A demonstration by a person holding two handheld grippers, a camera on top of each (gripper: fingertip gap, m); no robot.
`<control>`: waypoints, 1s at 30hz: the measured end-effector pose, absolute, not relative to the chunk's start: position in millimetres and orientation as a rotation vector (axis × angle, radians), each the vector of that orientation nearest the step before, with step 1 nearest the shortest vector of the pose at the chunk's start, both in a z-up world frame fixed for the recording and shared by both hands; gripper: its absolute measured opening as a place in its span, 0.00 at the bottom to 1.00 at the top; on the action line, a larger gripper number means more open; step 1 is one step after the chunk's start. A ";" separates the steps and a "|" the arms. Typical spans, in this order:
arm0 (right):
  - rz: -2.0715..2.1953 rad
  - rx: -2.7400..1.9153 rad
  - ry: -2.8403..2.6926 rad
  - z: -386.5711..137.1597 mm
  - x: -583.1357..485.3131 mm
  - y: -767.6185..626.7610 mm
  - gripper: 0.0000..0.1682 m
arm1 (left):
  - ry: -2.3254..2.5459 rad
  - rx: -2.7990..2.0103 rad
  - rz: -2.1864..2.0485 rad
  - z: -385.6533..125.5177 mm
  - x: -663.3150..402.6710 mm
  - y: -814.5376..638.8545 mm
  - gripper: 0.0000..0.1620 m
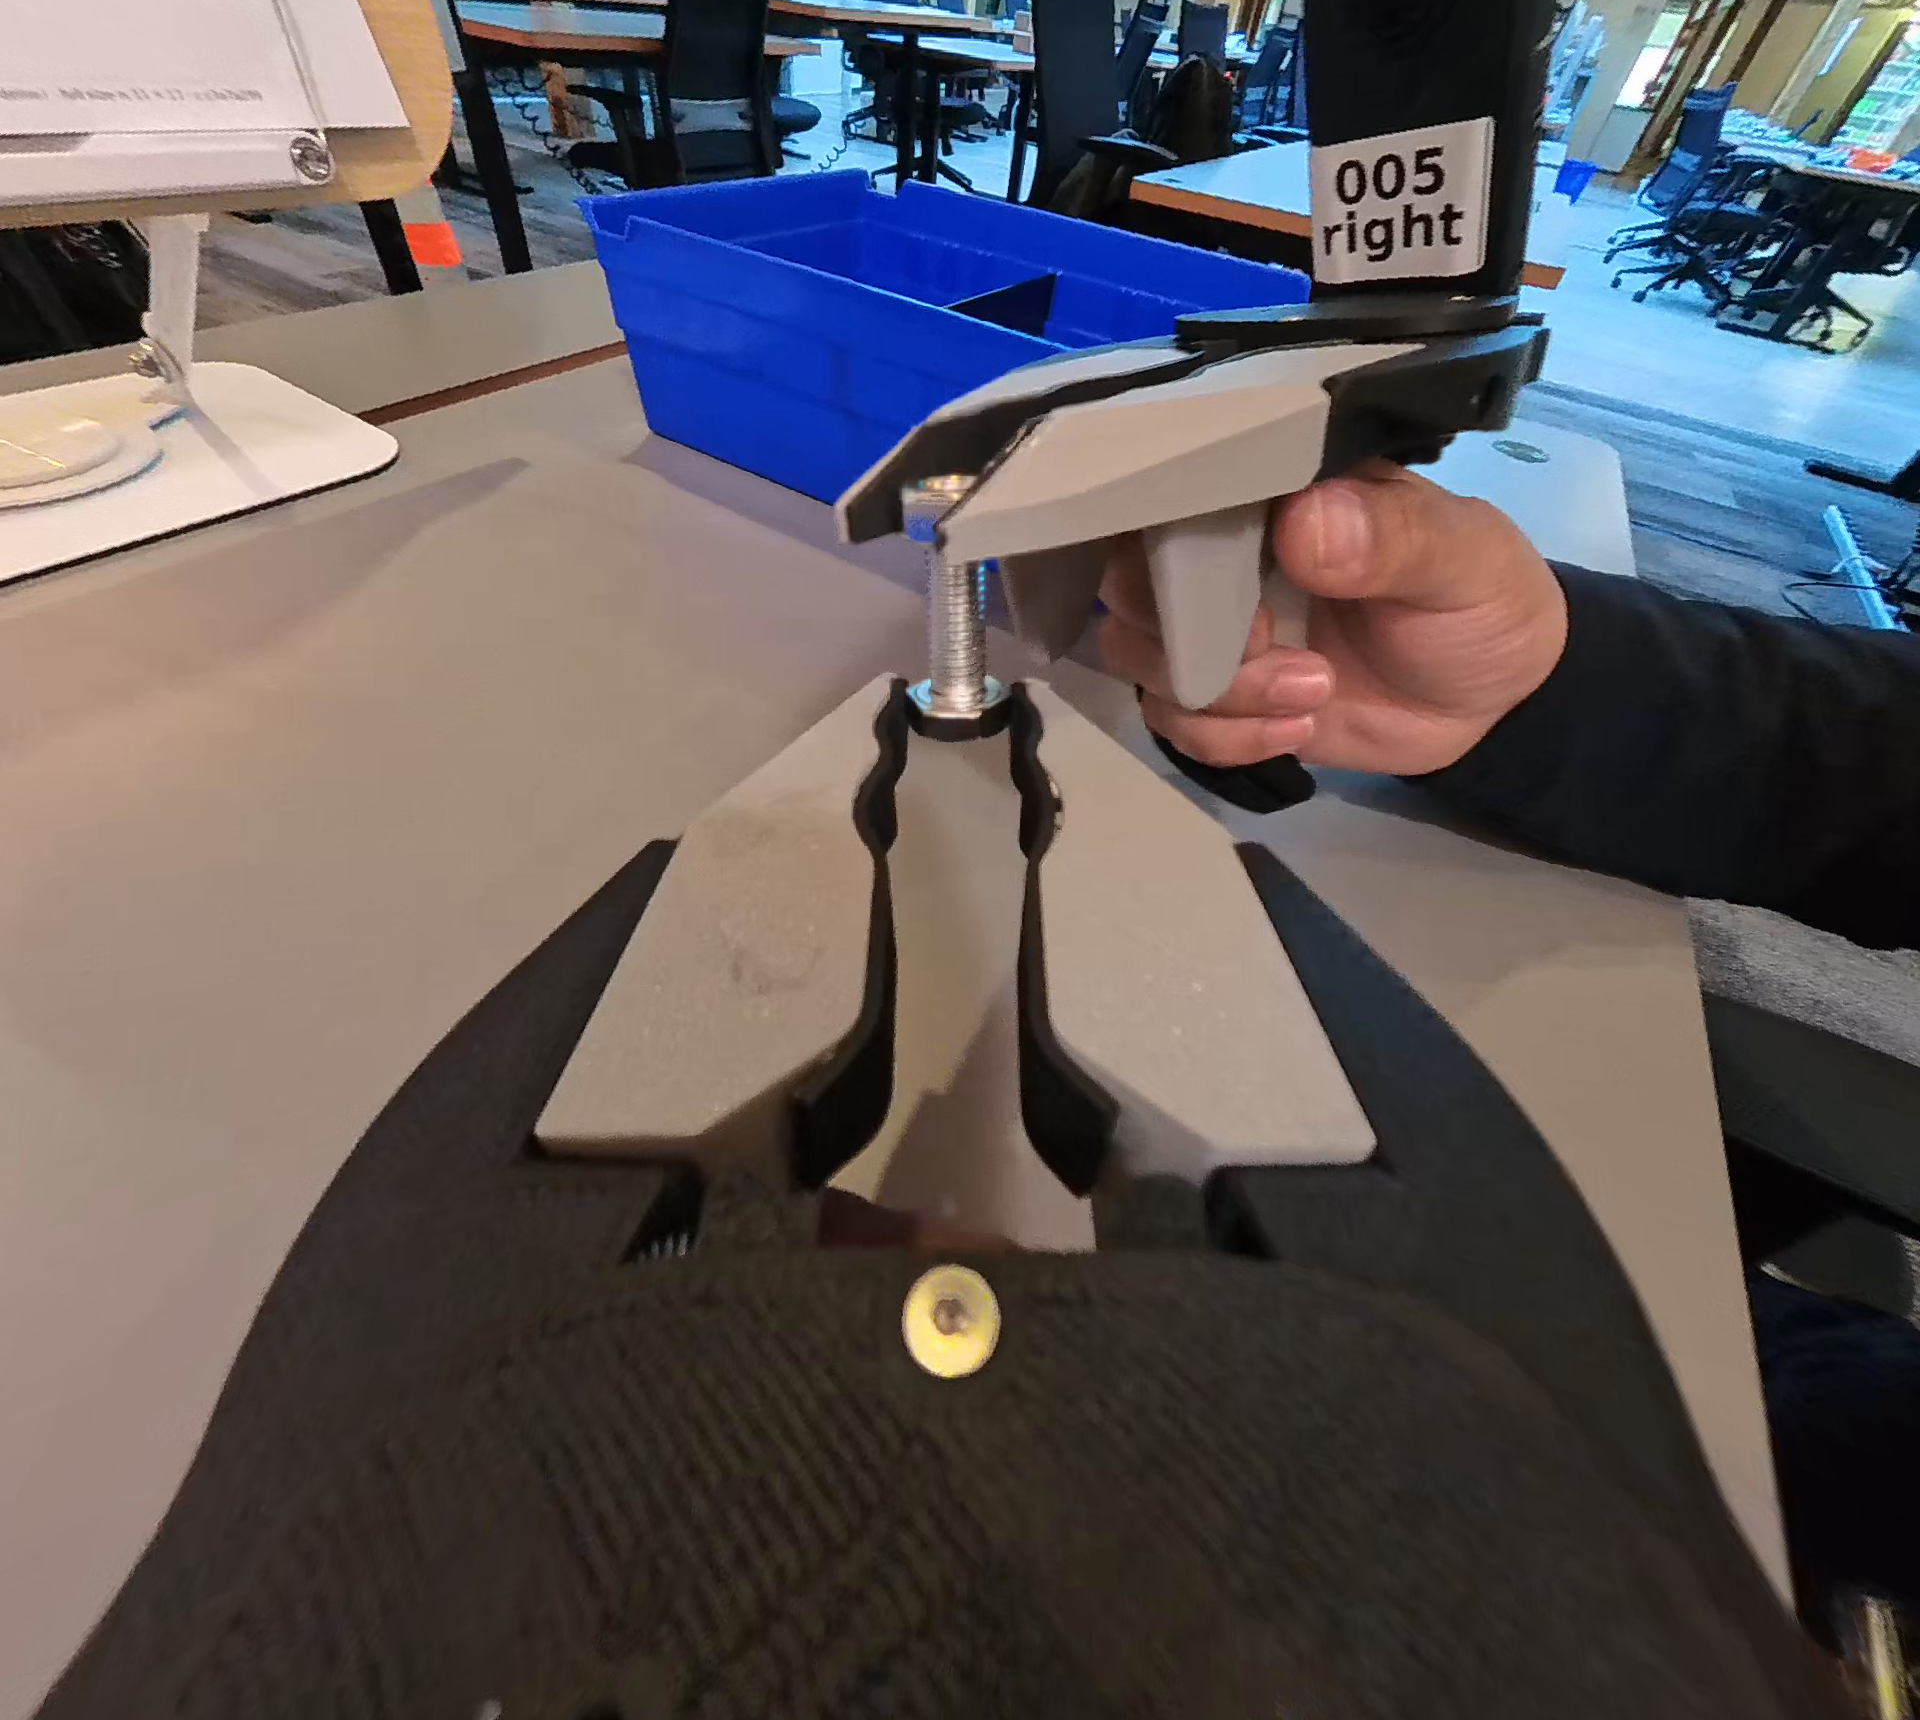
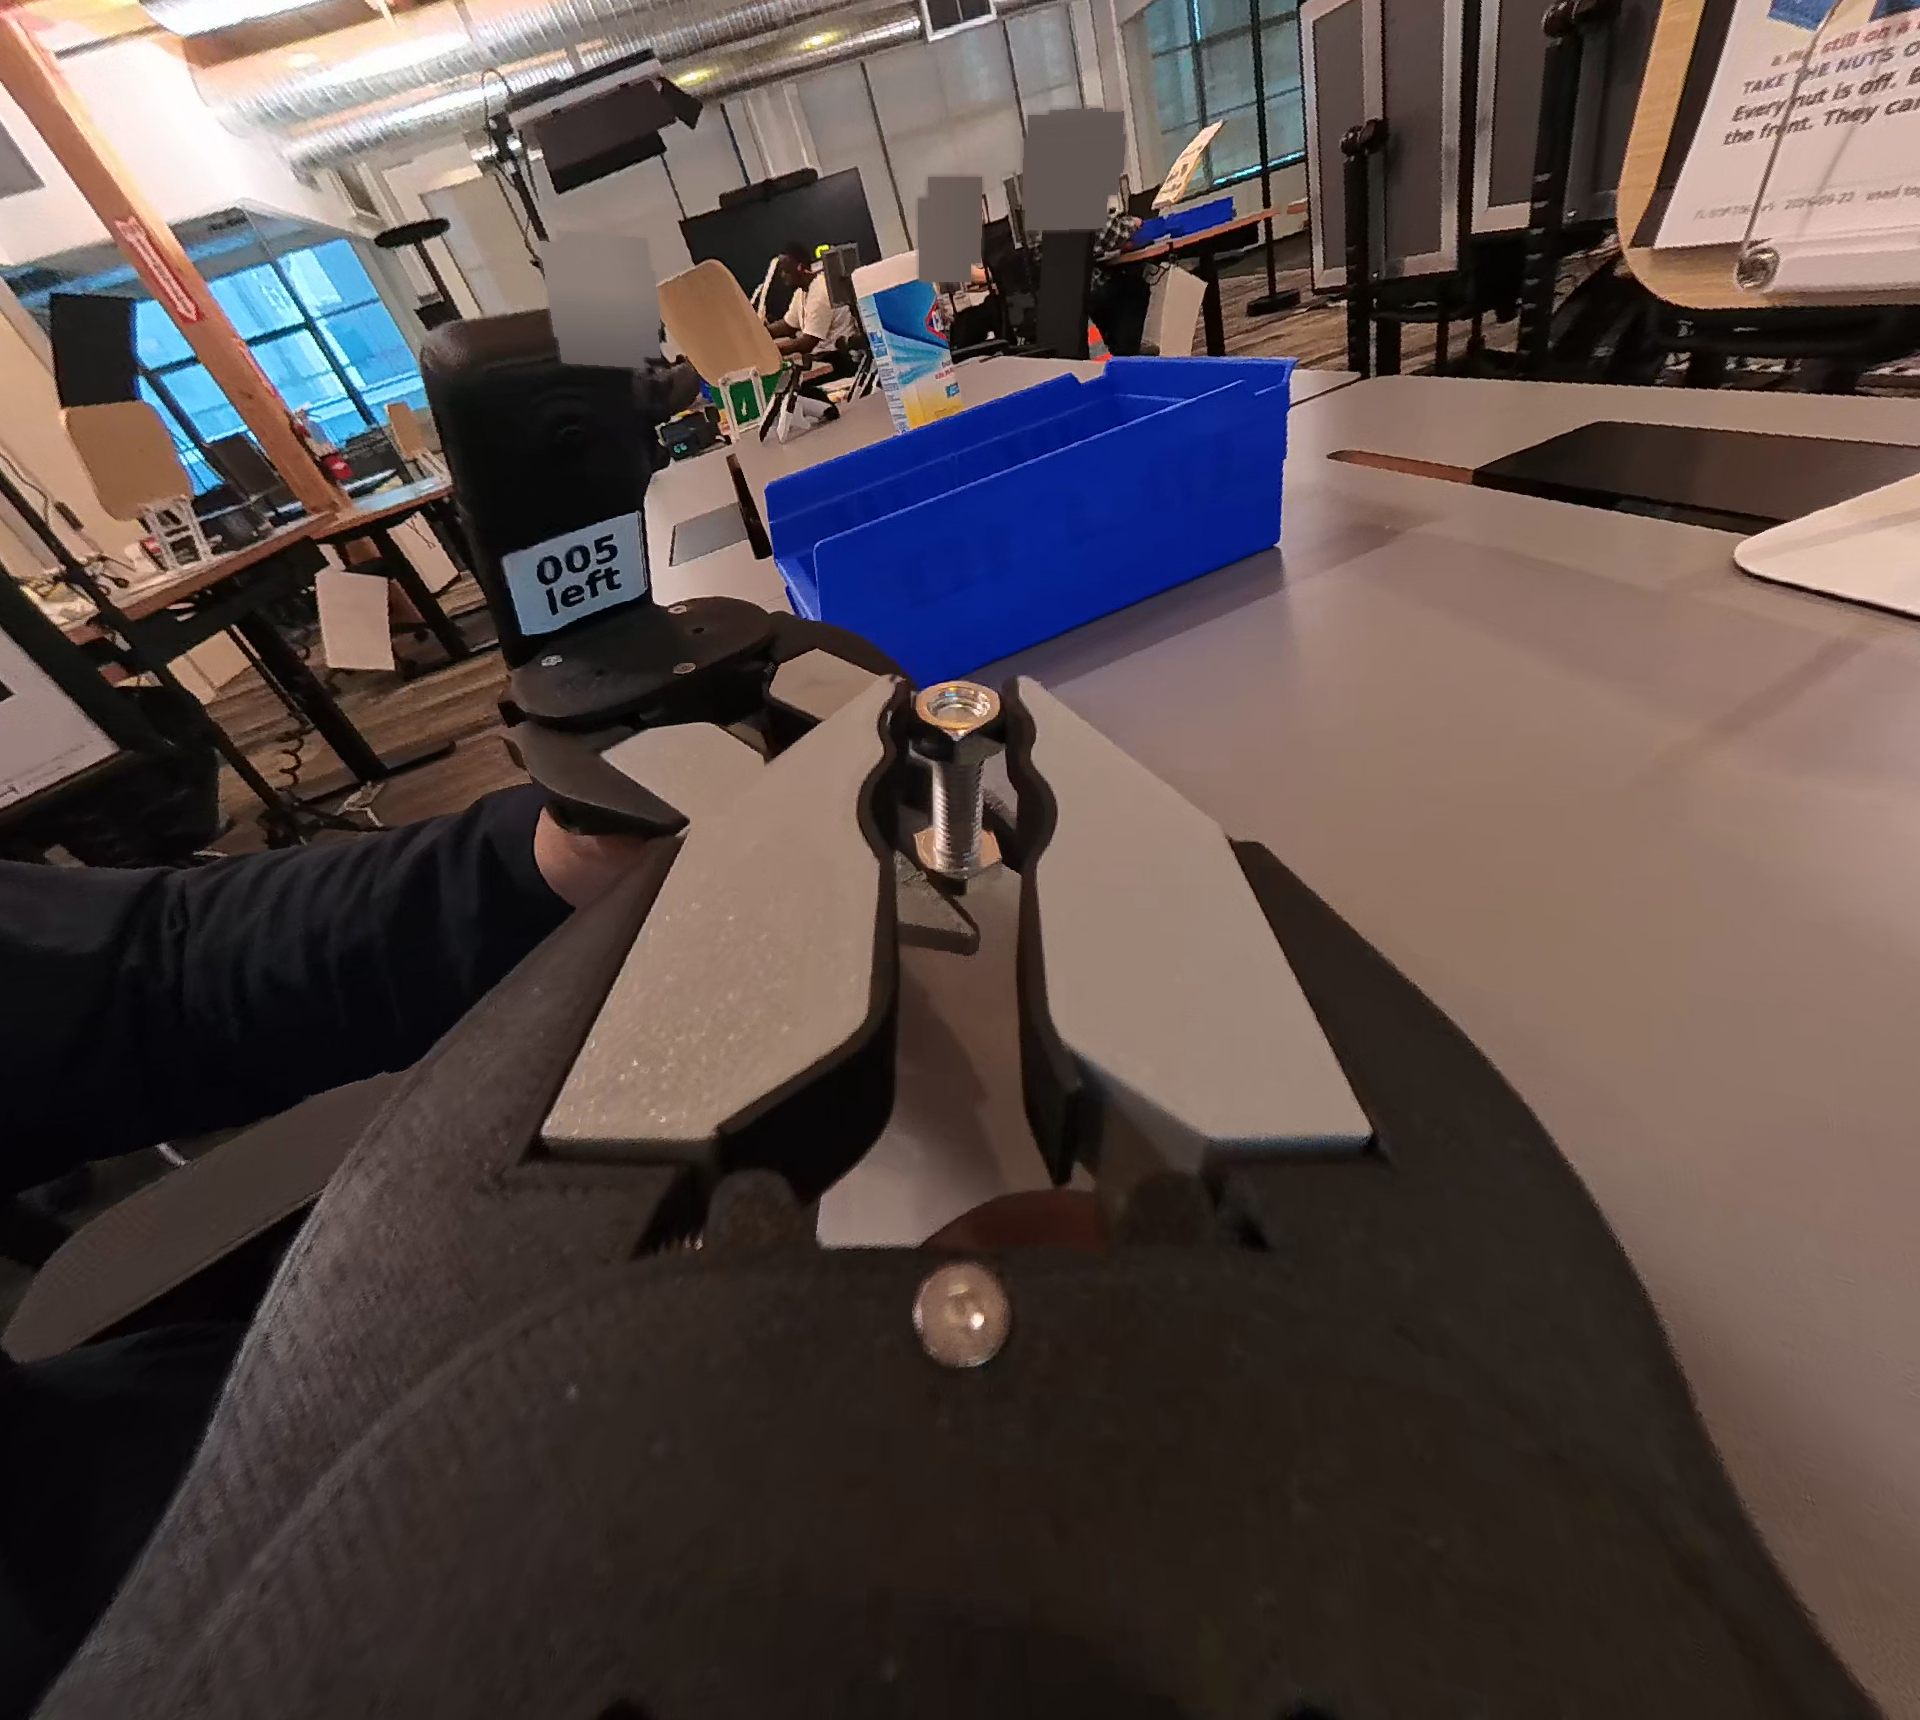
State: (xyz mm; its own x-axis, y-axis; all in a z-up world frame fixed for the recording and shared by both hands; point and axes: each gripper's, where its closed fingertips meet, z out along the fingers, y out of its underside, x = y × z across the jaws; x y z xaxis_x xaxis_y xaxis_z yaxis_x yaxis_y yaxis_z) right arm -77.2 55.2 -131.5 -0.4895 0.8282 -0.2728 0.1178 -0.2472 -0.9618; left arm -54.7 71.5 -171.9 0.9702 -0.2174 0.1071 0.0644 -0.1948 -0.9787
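Left wrist view: left gripper sits at frame centre, its jaws closed on a hex nut threaded onto the lower end of a silver bolt. The bolt stands upright just above centre. Its head is pinched at the top by the right gripper, which enters from the right side of the frame, held by a hand in a dark sleeve. Blue bin sits behind, upper centre, on the grey table; the white base of a sign stand is at left. Right wrist view: right gripper at frame centre, jaws closed around the bolt head, which faces the camera; the threaded shank runs away and down to the nut, where a finger of the left gripper shows dark beneath it. The left gripper's body is at centre left, the blue bin at upper centre, and a wipes canister behind it. Judgement on technique: with each end clamped, keep the two grippers coaxial so the thread does not bind. Hold one end firm and turn the other about the bolt's axis, not sideways. Grip the nut on its flats. Whether the nut is loose or tight cannot be told from these views.
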 end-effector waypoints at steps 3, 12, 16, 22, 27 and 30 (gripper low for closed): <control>1.793 -1.159 -1.455 -127.3 -76.6 59.9 0.12 | 0.086 -1.753 -0.228 -172.5 -61.5 71.8 0.10; 1.748 -1.167 -1.477 -132.2 -78.8 57.9 0.16 | -0.006 -1.746 -0.205 -171.0 -78.5 71.1 0.11; 1.736 -1.165 -1.494 -134.8 -80.1 54.8 0.13 | 0.073 -1.772 -0.198 -175.8 -65.4 72.7 0.11; 1.757 -1.140 -1.526 -135.9 -79.1 48.5 0.09 | 0.145 -1.765 -0.219 -175.1 -51.2 72.7 0.11; 1.765 -1.144 -1.531 -135.9 -78.4 48.7 0.09 | 0.148 -1.760 -0.237 -174.3 -49.8 72.1 0.11; 1.758 -1.150 -1.516 -134.8 -78.4 51.9 0.09 | 0.133 -1.757 -0.241 -173.6 -52.0 72.0 0.11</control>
